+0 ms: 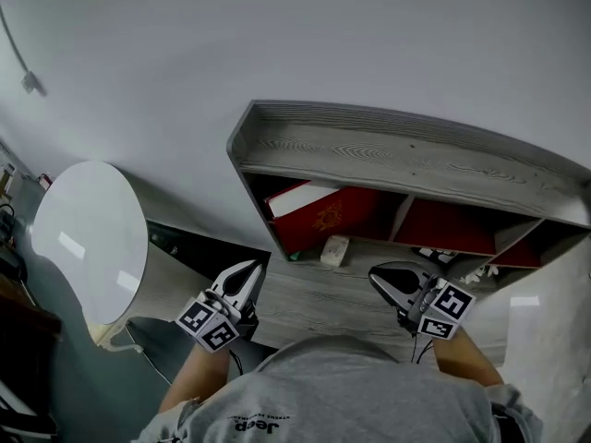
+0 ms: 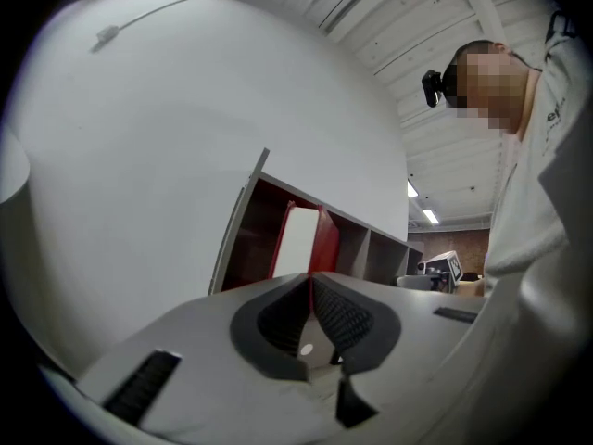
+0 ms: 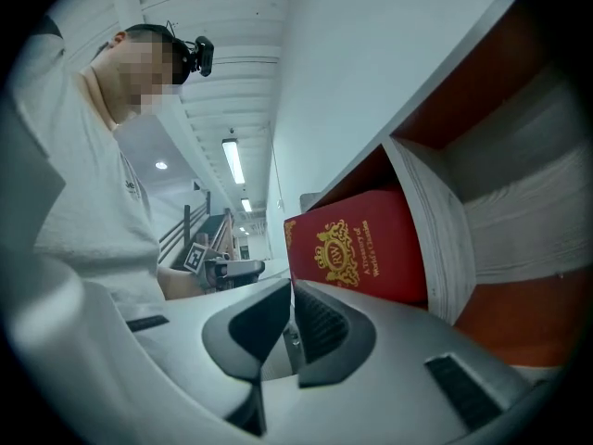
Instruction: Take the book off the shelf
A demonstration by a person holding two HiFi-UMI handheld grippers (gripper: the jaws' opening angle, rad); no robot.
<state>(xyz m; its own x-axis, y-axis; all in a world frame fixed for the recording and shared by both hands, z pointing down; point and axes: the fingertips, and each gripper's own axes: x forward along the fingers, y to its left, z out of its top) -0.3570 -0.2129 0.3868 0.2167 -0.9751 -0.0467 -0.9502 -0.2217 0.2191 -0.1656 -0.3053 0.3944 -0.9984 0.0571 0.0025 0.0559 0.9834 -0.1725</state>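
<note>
While the red book (image 1: 323,215) leans in the leftmost compartment of the grey shelf (image 1: 406,150), the left hand-held gripper (image 1: 246,275) and right hand-held gripper (image 1: 382,282) hover just before the shelf, jaws together, empty. Under the shelf lies a wood-grain surface (image 1: 305,307) with a small pale object (image 1: 334,250), possibly a box; behind the shelf, a white wall (image 1: 277,35).

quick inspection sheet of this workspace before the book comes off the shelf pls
surface: grey wood desk, under the shelf
job's things: red book leaning in the shelf's left compartment
clutter: small white object on the desk by the book; small items further right, unclear
grippers: left gripper shut, empty; right gripper shut, empty
cables: thin cable on the white wall
surroundings: round white table at left
</note>
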